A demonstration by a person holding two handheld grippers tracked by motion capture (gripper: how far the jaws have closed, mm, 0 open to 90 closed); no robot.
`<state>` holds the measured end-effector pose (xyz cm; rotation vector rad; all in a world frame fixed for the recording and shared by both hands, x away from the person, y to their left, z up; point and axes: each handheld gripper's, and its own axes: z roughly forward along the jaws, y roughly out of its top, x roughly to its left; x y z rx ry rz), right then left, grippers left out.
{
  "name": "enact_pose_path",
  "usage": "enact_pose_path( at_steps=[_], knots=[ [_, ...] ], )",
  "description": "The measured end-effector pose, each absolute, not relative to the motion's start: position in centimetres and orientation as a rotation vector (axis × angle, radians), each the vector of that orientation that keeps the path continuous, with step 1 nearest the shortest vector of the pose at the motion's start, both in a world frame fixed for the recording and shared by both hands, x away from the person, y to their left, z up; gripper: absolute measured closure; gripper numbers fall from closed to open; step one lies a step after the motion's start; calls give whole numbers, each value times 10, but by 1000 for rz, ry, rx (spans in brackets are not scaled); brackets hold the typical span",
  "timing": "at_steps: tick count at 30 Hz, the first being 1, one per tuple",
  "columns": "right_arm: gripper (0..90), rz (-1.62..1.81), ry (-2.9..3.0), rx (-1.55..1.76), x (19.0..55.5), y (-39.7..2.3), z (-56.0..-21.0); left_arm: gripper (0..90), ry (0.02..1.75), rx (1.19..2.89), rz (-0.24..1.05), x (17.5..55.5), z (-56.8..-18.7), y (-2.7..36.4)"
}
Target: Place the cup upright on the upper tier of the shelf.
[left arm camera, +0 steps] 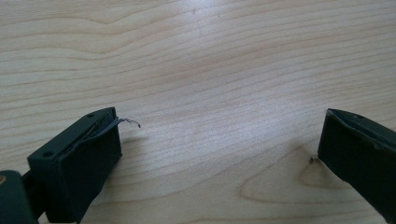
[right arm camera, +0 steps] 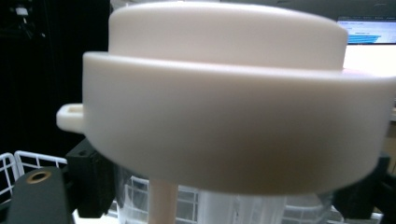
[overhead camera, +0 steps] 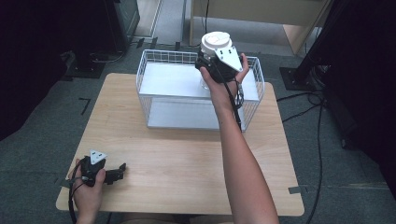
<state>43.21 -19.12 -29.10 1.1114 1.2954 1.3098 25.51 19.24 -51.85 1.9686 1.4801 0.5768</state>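
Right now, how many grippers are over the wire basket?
1. The right gripper is over the wire basket, at the white-lidded jar; the left gripper rests near the table's front left.

No text, label, brand, number or sign can be read in any of these views. The lit screen [right arm camera: 366, 35] behind the white lid [right arm camera: 233, 98] shows only blurred lines, too small to make out.

My desk [left arm camera: 224, 70] is pale wood, smooth with a soft sheen. The jar [right arm camera: 219, 205] between my matt black jaws looks like clear plastic under a smooth, matt cream plastic lid [right arm camera: 233, 116]; the basket [overhead camera: 150, 60] is white-coated wire
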Motion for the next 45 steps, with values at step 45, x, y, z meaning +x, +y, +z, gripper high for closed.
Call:
enact_pose_path(
  at_steps=[45],
  knots=[
    [0,1294,1483,1135,348,-254,-381,0,1482,1980,591,255,-519,191]
  ],
)
